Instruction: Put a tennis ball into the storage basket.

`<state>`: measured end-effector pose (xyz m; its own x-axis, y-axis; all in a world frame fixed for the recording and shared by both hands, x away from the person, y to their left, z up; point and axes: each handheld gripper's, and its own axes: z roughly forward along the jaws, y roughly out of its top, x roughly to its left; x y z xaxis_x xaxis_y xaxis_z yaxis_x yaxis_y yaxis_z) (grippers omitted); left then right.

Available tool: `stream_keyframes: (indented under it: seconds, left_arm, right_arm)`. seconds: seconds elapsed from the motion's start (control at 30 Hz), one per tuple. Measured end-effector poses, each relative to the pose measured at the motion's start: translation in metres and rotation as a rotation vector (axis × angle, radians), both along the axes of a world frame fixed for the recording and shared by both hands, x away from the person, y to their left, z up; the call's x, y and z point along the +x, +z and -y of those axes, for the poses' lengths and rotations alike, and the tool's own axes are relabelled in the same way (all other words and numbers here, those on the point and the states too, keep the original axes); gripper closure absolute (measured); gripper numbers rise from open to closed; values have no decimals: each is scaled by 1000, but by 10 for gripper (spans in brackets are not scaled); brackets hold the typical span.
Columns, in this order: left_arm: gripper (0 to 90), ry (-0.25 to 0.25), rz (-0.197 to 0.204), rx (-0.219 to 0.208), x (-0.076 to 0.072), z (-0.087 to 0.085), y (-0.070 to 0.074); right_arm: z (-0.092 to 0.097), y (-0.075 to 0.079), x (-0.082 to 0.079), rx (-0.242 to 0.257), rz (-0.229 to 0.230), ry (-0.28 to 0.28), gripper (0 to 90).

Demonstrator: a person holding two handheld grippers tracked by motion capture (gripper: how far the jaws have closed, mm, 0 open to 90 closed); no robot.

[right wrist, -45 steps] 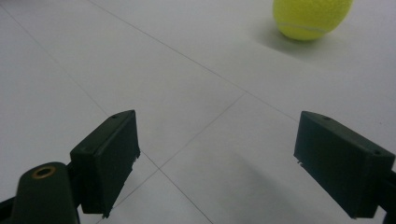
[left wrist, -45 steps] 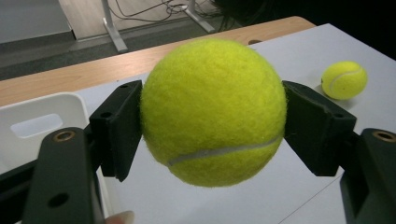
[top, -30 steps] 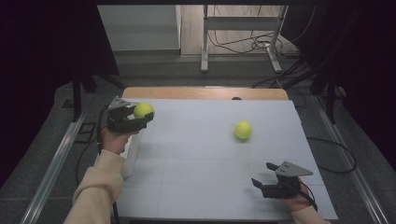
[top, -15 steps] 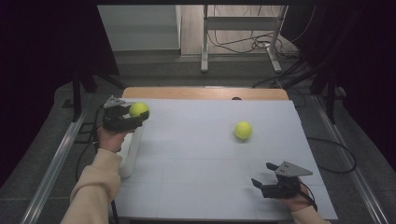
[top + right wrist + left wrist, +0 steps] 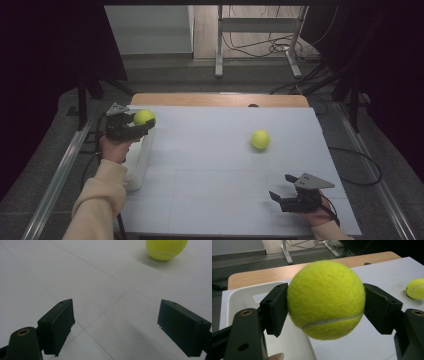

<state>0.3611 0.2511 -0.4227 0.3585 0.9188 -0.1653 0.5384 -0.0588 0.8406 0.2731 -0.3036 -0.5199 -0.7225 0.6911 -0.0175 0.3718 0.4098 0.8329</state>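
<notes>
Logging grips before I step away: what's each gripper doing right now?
Left gripper: shut on a tennis ball, above the white bin.
Right gripper: open, nothing between its jaws.

A yellow tennis ball [image 5: 326,300] sits clamped between the two black jaws of the left gripper [image 5: 325,305], one pad pressing on each side of it. Behind and below the ball lies a white tray [image 5: 239,298] at the edge of the white table [image 5: 384,272], with a strip of wooden tabletop beyond. A second ball [image 5: 415,288] rests on the table at the right edge, well apart from the gripper.
</notes>
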Motion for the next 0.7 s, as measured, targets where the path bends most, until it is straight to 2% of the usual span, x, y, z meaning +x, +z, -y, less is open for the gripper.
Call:
stream_keyframes:
  seconds: [0.7]
  left_arm:
    - [262,-2,-30,11,1,-2,-5]
  right_arm:
    - [0,-1,1,-2,-4,0,142]
